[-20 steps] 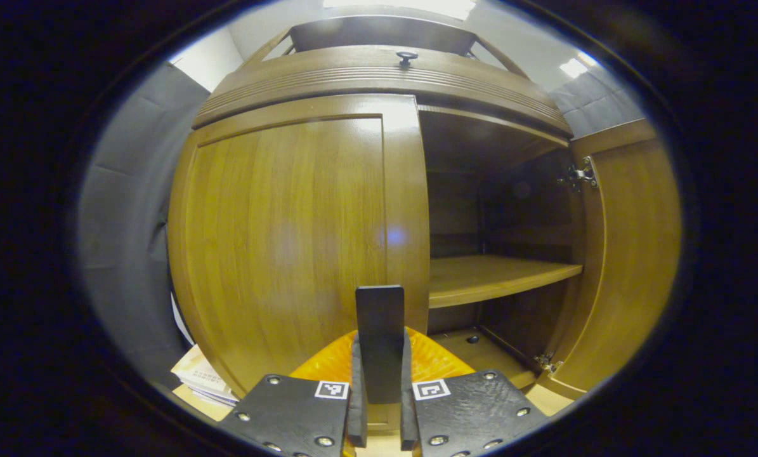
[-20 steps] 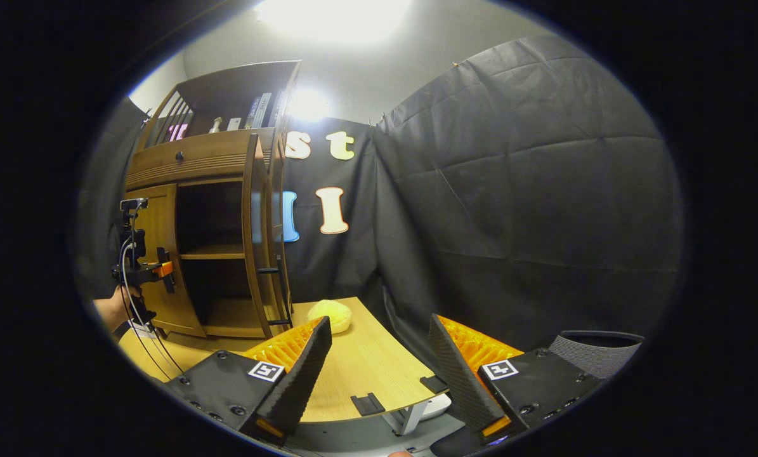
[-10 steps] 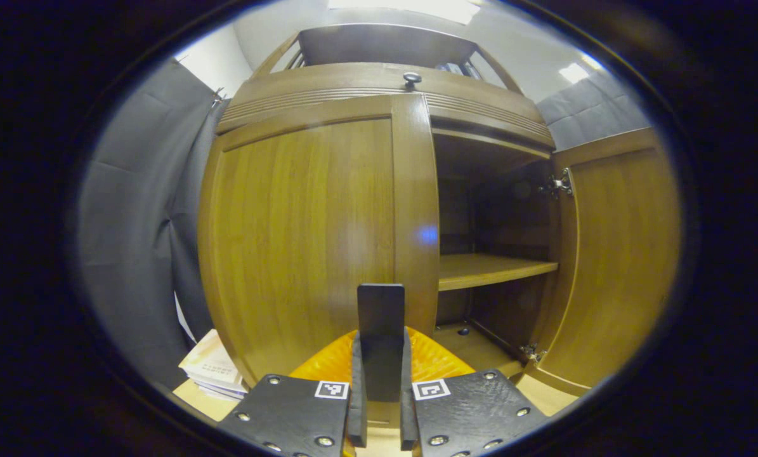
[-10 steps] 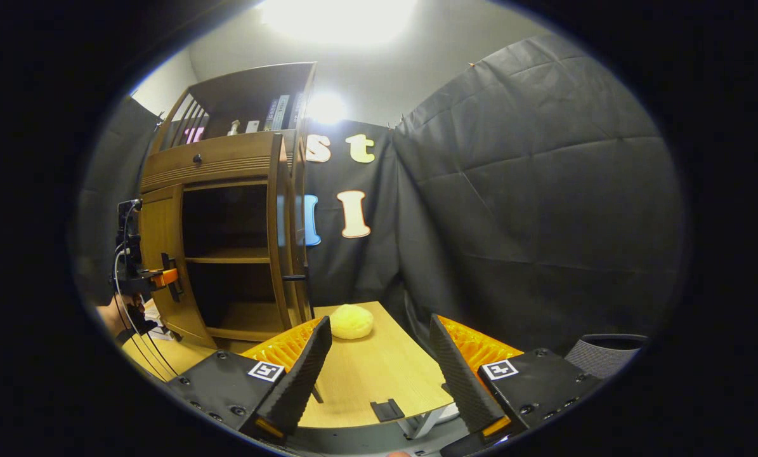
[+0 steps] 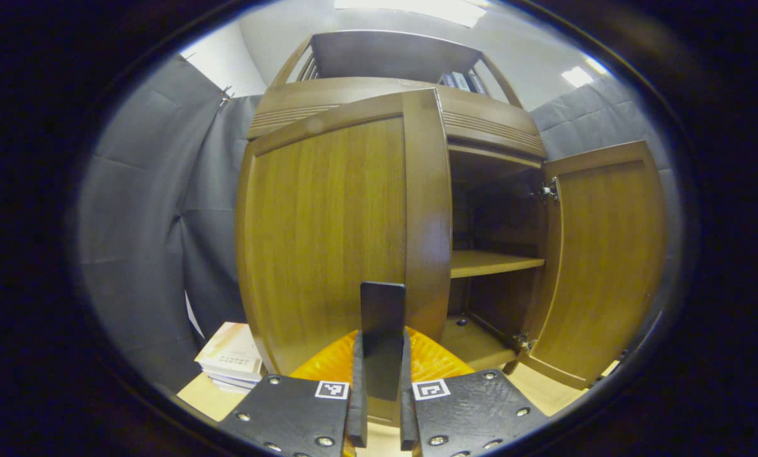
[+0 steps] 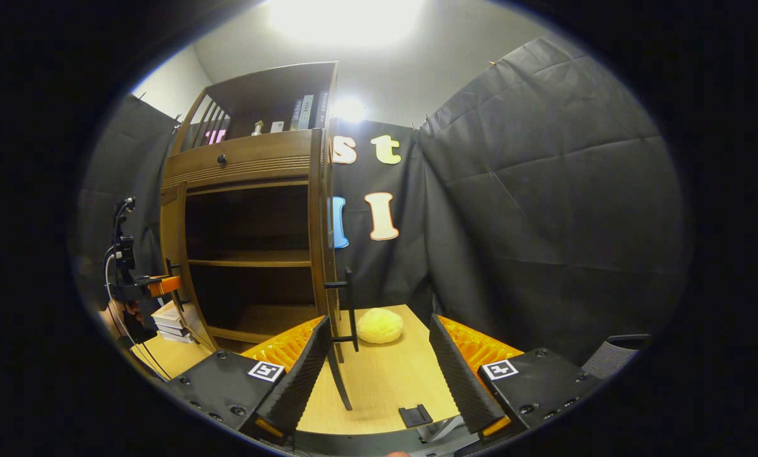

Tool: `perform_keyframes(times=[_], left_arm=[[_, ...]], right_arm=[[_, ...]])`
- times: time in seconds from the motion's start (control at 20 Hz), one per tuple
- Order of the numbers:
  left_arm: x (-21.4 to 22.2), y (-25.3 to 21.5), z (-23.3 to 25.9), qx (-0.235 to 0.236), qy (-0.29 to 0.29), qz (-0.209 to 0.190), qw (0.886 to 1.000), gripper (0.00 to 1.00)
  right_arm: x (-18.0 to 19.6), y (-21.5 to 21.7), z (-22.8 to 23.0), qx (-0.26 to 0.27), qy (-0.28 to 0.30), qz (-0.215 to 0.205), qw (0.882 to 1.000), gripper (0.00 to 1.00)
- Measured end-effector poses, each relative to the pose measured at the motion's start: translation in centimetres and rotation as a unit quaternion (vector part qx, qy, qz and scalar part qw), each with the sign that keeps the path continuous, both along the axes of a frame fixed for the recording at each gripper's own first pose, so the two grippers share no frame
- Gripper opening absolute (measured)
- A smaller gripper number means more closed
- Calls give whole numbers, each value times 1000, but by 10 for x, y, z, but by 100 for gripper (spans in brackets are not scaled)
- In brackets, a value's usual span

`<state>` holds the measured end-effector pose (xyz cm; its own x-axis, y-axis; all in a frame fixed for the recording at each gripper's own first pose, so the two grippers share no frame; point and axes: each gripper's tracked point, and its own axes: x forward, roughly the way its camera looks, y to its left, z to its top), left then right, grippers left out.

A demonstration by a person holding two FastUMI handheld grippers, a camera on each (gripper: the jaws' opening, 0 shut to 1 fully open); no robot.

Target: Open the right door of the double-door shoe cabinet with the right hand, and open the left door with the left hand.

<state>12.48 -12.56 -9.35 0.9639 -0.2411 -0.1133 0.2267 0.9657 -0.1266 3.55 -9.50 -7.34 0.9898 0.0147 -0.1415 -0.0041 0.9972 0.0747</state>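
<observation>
Left gripper (image 5: 382, 381): fingers narrow, clamped on the flat black bar handle (image 5: 382, 336) of the brown wooden left door (image 5: 328, 228) of the shoe cabinet (image 6: 245, 165). Handle stands upright between the pads. Left door swung partly out, its free edge directly beyond the fingers.

Brown wooden right door (image 5: 604, 254) stands wide open to the right of the fingers, well apart from them, inner face and metal hinges (image 5: 548, 190) showing. Between the two doors, the dark interior with one wooden shelf (image 5: 493, 261).

Stack of books (image 5: 233, 358) lies on the light wooden worktop (image 6: 379, 381), left of the fingers, beside the cabinet base.

Right gripper (image 6: 379, 374): fingers wide apart, nothing between them. Right door edge-on just beyond them, its black handle (image 6: 348, 308) facing out. Yellow round sponge-like object (image 6: 379, 325) rests on the worktop past the fingers.
</observation>
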Motion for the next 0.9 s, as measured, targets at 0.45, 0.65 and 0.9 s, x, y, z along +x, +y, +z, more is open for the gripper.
perform_keyframes(times=[0.45,0.65,0.9], left_arm=[[-36,39,-5,1,4,2,1000,22],[-47,58,-5,5,4,2,1000,19],[-58,78,-4,7,-1,3,1000,16]], right_arm=[[12,38,8,1,-14,39,999,92],[15,61,10,2,-18,58,998,97],[17,88,11,0,-21,77,997,97]])
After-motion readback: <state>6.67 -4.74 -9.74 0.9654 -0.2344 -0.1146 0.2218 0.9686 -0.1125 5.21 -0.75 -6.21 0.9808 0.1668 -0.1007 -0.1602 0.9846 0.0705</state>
